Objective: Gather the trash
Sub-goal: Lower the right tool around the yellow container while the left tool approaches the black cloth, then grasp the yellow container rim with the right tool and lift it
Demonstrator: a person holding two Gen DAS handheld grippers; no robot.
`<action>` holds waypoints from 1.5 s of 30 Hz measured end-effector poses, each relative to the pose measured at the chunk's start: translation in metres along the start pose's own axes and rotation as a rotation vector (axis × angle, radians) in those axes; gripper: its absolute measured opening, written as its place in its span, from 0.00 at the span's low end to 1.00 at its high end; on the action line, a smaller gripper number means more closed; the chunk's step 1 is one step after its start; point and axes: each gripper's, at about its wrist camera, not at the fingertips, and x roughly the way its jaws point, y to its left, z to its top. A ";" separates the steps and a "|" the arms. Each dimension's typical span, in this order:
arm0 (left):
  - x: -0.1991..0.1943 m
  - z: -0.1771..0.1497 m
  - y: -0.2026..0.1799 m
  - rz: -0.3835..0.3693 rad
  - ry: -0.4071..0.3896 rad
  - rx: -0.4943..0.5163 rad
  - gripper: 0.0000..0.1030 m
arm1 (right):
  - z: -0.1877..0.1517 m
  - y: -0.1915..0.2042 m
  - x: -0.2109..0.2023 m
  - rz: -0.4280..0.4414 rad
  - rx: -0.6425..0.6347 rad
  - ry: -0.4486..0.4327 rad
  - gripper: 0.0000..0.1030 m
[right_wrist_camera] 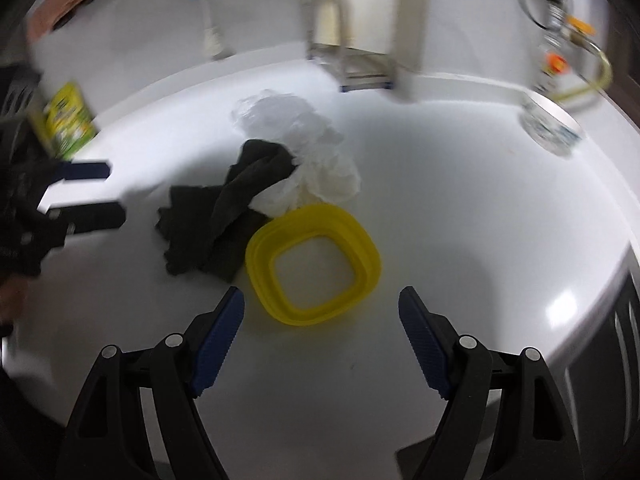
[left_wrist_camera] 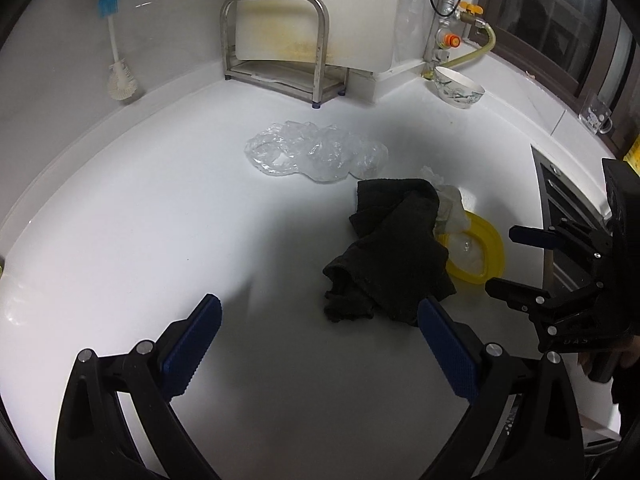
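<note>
The white counter (left_wrist_camera: 160, 220) fills my view, running back to a metal rack (left_wrist_camera: 276, 48) in the corner. Crumpled clear plastic (left_wrist_camera: 316, 152), the trash, lies mid-counter beyond a black cloth (left_wrist_camera: 388, 248) and yellow lid (right_wrist_camera: 312, 264). My left gripper (left_wrist_camera: 320, 344) and right gripper (right_wrist_camera: 320, 336) hover spread wide, empty, ready to pinch.

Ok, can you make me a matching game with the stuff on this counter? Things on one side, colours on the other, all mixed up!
Things:
1. cloth
2. ring
3. plastic wrap
4. brush handle

Colours:
A. clear
B. blue
C. black
D. yellow

Pairs: 1-C, 2-D, 3-A, 4-B
</note>
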 end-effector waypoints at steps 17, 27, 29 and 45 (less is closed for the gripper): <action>0.008 0.003 -0.013 -0.004 0.010 0.017 0.94 | 0.010 0.002 0.026 0.089 -0.197 0.078 0.74; 0.011 0.002 -0.012 -0.006 0.017 0.012 0.94 | 0.020 0.003 0.038 0.081 -0.197 0.050 0.75; 0.011 0.002 -0.012 -0.009 0.015 0.011 0.94 | 0.021 0.003 0.039 0.075 -0.192 0.042 0.75; 0.016 0.005 -0.023 -0.025 0.008 0.032 0.94 | 0.015 -0.006 0.029 0.040 -0.096 0.013 0.69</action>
